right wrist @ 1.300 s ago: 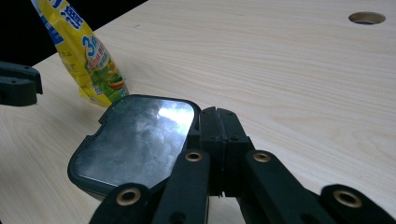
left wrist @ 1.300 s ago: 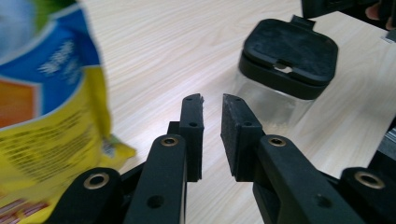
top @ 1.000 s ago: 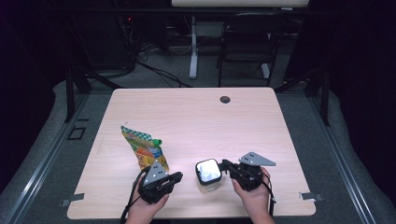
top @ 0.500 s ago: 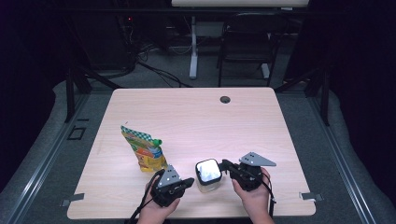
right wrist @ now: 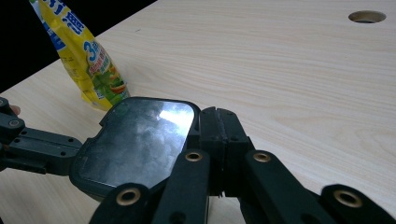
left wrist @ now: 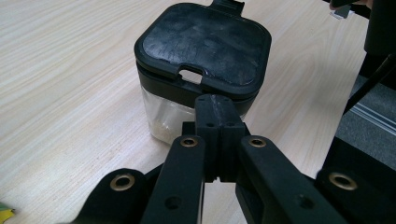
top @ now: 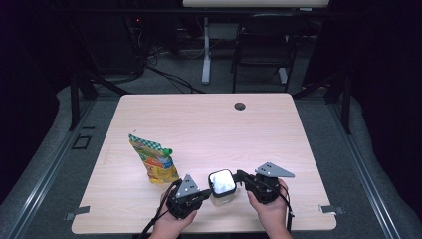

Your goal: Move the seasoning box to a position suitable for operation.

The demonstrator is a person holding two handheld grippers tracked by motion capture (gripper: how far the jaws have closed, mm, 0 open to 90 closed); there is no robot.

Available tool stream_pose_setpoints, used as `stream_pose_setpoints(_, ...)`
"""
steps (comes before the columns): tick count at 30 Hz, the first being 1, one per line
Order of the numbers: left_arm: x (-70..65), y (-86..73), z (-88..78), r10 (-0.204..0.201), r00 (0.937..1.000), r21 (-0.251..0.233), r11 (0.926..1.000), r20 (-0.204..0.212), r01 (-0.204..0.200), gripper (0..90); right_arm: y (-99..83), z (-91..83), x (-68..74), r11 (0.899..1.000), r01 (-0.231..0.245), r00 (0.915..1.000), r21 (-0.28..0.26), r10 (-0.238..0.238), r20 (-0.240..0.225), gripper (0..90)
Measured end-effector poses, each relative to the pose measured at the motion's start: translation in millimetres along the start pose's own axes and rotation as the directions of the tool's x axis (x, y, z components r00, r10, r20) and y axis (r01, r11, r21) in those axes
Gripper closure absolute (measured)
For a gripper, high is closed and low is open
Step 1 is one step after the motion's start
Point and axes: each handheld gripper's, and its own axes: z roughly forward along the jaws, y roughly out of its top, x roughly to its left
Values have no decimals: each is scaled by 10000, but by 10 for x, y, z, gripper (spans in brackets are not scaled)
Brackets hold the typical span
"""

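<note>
Table (top: 278,124) of pale wood is being viewed from above, with a small clear container (top: 222,185) standing near its front edge between two hand-held grippers. Left gripper (top: 203,193) is being held at the container's left side; its jaws are being kept fully closed, pad against pad, with nothing between them, and their joined tips are being pressed to, or held just at, the black lid (left wrist: 204,43) rim. In the left gripper view (left wrist: 219,122) a tab slot in the lid edge is being shown right above the closed tips, and a whitish residue is being seen through the clear wall (left wrist: 163,114). Right gripper (top: 242,177) is being held at the container's right side, its jaws likewise being kept closed on nothing, tips lying just beside the lid (right wrist: 135,140); actual contact cannot be told. A yellow snack bag (top: 153,160) with a green top is being shown standing behind and to the left of the container, apart from it. A round cable hole (top: 240,106) is being seen near the table's far edge.
</note>
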Motion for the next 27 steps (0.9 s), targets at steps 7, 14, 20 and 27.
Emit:
stream_pose_setpoints(7,-4,22,-12,-11,10000,-88,10000,-9,11,900,-3,-1,-9,10000,-39,10000,12,39,4,900)
stream_pose_setpoints(14,-27,86,-44,109,9999,-171,9998,-18,-109,900,-10,-2,-14,10000,-59,10000,60,59,-5,873)
stream_pose_setpoints(20,-37,118,-39,161,9999,-249,9996,11,-160,900,-9,-28,11,9997,173,9998,144,-172,-46,853)
stream_pose_setpoints(27,-37,161,-41,239,9997,-396,9989,44,-237,900,65,-131,161,9948,978,9952,276,-976,-92,782)
